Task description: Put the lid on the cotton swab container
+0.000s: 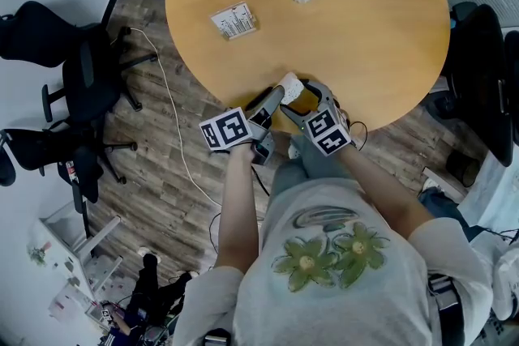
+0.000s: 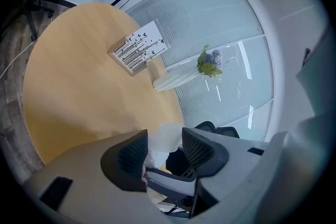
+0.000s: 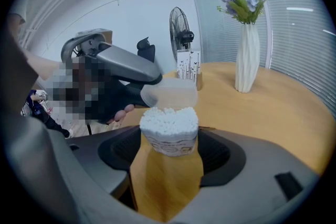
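Just above cotton swab container [image 3: 169, 134], translucent lid [image 3: 168, 93]

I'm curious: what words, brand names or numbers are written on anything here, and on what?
No word or number can be read anywhere.
Small box: black stripes and butterfly shapes, no letters that can be made out.
Cotton swab container: some print on its label, too blurred to read.
Marker cubes: black-and-white squares only, no text.
Shirt: a flower picture, no words.
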Motion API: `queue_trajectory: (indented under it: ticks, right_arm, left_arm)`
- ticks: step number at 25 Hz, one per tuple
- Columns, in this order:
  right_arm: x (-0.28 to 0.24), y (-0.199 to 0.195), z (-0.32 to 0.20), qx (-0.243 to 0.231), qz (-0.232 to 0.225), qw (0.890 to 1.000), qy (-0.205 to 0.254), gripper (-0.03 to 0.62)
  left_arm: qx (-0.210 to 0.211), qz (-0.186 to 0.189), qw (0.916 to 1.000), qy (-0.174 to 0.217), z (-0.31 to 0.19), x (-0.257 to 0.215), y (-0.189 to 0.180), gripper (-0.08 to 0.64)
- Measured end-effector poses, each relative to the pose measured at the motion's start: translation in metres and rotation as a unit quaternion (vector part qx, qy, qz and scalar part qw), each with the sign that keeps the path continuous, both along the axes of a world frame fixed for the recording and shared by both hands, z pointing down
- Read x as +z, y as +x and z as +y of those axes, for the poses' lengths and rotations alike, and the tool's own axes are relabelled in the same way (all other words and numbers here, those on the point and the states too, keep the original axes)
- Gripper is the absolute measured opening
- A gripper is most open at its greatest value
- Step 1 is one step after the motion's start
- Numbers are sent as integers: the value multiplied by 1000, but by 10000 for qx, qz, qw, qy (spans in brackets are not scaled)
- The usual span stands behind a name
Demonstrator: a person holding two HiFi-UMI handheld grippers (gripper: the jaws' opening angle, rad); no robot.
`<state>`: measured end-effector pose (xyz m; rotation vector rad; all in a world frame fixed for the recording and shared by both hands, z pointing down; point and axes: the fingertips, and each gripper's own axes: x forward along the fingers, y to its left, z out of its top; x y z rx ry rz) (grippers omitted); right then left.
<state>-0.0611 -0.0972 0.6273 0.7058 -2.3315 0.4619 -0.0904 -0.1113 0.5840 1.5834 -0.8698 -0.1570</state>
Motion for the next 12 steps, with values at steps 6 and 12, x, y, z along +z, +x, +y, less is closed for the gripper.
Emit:
queue_trajectory:
  ticks: [6,12]
  right_arm:
    - [-1,0,-1,-29,1,10000,39,348]
    - [-1,0,0,-39,-2,10000,35,348]
  left_arm:
    - [162,-247,9995,96,2,0,2,193]
    - [307,-459,9984,144,4,0,3,193]
